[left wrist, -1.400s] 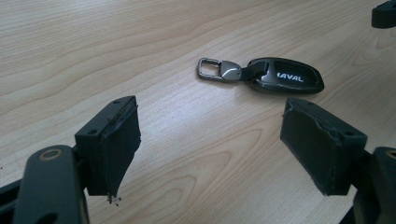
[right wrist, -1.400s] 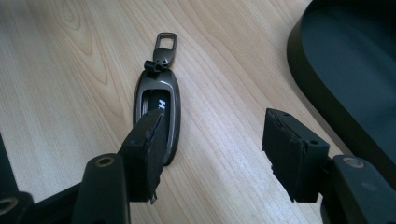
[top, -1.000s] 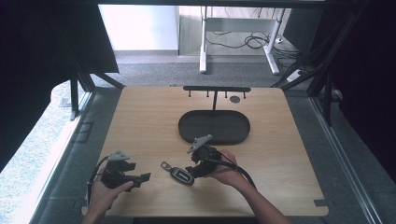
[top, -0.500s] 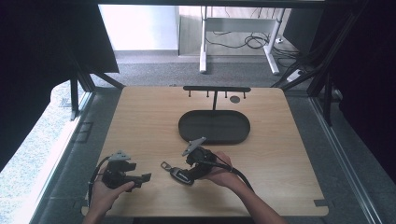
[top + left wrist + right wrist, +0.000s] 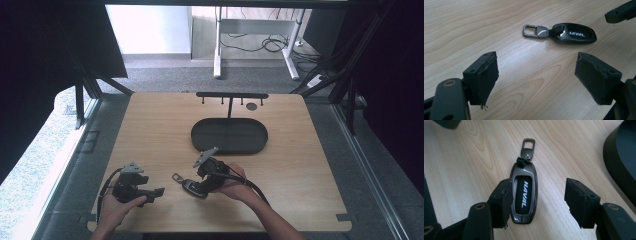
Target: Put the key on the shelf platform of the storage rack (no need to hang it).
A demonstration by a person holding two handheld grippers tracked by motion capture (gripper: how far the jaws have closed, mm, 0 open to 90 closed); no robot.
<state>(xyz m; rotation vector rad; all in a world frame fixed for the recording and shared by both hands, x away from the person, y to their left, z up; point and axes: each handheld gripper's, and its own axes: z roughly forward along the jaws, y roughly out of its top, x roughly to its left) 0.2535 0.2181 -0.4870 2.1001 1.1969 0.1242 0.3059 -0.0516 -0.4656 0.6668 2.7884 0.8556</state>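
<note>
Wood surface: a pale wooden table (image 5: 150, 125) carries everything; a person's forearms reach in from its near edge.
Left gripper: the left gripper (image 5: 156, 192) sits near the front left corner, gripped by the left hand (image 5: 116, 210). In the left gripper view its jaws stand wide apart with only bare wood between them, so it is released and holds nothing.
Key fob: a dark, glossy car key fob (image 5: 192, 186) lettered HAVAL lies flat on the table between the two grippers, much closer to the right one. A metal clip ring (image 5: 177, 177) at one end points toward the left gripper's side.
Right gripper: the right gripper (image 5: 537, 202), held in the right hand (image 5: 235, 182), is down at the fob. Its jaws are spread; one pad (image 5: 505, 200) touches or nearly touches the fob's side, while the other stands well clear. It is not clenched.
Long axis: in the right gripper view the fob's length runs straight away from the camera, parallel to the jaws, so a closing pinch would probably fall across its narrow width. The fob sits off centre, against one pad.
Nearer hand: the right, plainly; the left points toward the fob from a distance.
Tray: a black oval tray (image 5: 255, 145) lies beyond the right gripper, toward the table's middle.
Rack: a low black bar with pegs (image 5: 232, 95) stands behind it at the far edge.
</note>
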